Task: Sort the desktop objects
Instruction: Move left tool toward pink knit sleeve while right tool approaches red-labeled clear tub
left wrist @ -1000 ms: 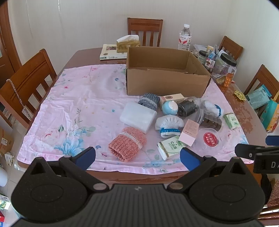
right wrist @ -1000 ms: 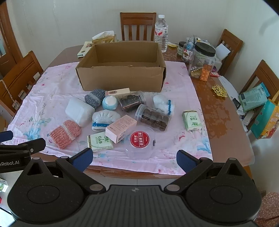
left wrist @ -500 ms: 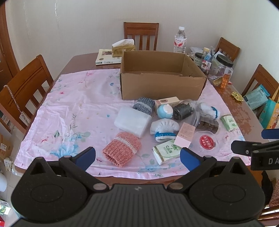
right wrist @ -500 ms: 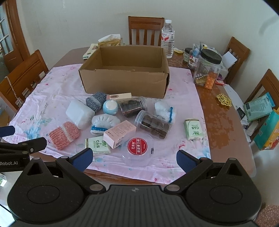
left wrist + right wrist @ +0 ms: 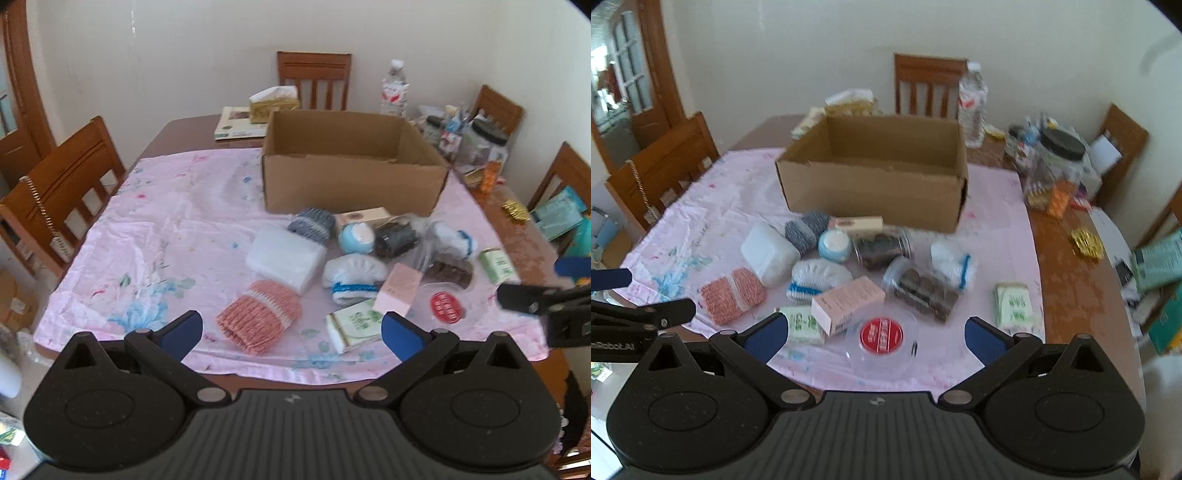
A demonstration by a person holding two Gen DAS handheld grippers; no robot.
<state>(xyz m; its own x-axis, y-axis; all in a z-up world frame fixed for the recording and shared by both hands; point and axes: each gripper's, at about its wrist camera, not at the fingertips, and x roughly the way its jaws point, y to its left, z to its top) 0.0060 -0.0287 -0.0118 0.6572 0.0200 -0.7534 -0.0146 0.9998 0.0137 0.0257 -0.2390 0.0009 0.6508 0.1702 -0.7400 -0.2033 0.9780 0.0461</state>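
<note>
- Desktop objects lying clustered on pink floral cloth [image 5: 155,236] covering wooden table [image 5: 1067,258], just in front of cardboard box [image 5: 351,184].
- Cardboard box sitting open-topped toward far side of cloth, nothing showing inside from either view.
- Left gripper [image 5: 291,332] hovering above near table edge, jaws spread wide, holding nothing; blue fingertips [image 5: 181,334] framing pink knitted pouch [image 5: 258,319] and green-white packet [image 5: 354,326].
- Right gripper [image 5: 873,338] hovering likewise above near edge, jaws spread wide and gripping nothing, red-labelled clear lid [image 5: 882,336] showing between them.
- White plastic block [image 5: 286,256] lying left of centre, touching grey-blue knitted pouch [image 5: 312,223] behind it.
- Two clear jars of dark rounds lying on sides: one [image 5: 884,247] near box, other [image 5: 921,290] nearer front.
- White knitted pouch with blue band [image 5: 352,275] resting beside pink carton [image 5: 847,304], carton overlapping green-white packet.
- Second white knitted piece [image 5: 953,262] sitting right of jars.
- Cream slim carton [image 5: 858,223] lying just before box wall.
- Pale blue round tub [image 5: 834,245] sitting between grey-blue pouch and nearer-box jar.
- Small green packet [image 5: 1014,304] lying apart at right cloth edge.
</note>
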